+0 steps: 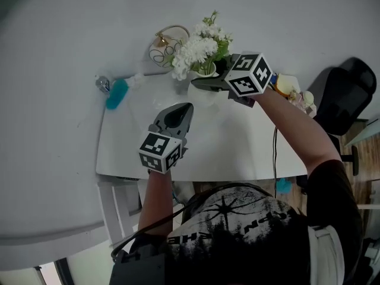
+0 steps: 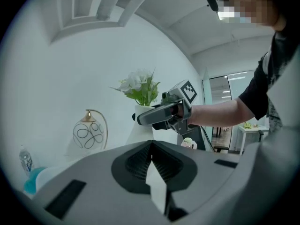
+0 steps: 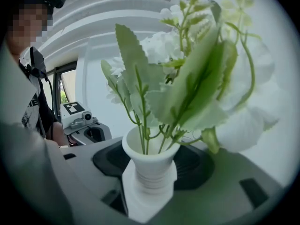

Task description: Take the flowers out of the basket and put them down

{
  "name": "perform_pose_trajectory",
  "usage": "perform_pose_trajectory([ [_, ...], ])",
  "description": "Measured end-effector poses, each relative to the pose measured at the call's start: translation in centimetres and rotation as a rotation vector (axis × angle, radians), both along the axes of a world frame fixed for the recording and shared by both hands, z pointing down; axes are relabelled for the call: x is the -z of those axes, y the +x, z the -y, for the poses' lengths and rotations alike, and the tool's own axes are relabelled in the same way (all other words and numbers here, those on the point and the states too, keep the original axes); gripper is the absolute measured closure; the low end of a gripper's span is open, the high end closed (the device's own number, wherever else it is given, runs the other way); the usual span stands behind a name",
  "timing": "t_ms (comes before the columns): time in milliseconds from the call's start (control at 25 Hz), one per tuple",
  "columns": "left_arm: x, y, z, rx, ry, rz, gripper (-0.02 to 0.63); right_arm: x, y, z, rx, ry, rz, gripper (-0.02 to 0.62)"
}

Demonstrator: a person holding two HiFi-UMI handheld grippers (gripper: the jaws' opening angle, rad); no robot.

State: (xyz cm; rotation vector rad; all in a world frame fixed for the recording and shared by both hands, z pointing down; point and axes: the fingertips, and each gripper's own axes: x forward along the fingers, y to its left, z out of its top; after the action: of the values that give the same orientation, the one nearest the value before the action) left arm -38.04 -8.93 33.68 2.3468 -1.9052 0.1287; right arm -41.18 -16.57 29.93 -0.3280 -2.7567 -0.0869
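while the left gripper [image 1: 183,110] sits closed and empty, the right gripper [image 1: 202,83] clamps the upright vase [image 3: 150,165], flowers [image 1: 199,47] pointing up.

Vase of flowers [image 1: 199,52] between right gripper's [image 1: 205,81] jaws, wire ornament [image 1: 165,45] just left on table [image 1: 237,153], bottle [image 1: 117,92] farther left

The left gripper [image 2: 151,149] is seen closed; at twelve o'clock beyond it, a vase [image 2: 138,132] of flowers [image 2: 139,86] is gripped by the right gripper [image 2: 139,117].
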Motion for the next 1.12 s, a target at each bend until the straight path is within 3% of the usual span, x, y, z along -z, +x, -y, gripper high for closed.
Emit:
perform_pose_trajectory([
  [640,2.5,16.0,9.4,-0.207,0.001,0.029,0.595,6.0,17.9,9.1,-0.189,0.033,0.072,0.325],
  [1120,-0.2,24.3,12.0,-0.32,-0.052,0.018,0.595,1.4,27.7,12.1,-0.325,0.01,0.037,0.325],
])
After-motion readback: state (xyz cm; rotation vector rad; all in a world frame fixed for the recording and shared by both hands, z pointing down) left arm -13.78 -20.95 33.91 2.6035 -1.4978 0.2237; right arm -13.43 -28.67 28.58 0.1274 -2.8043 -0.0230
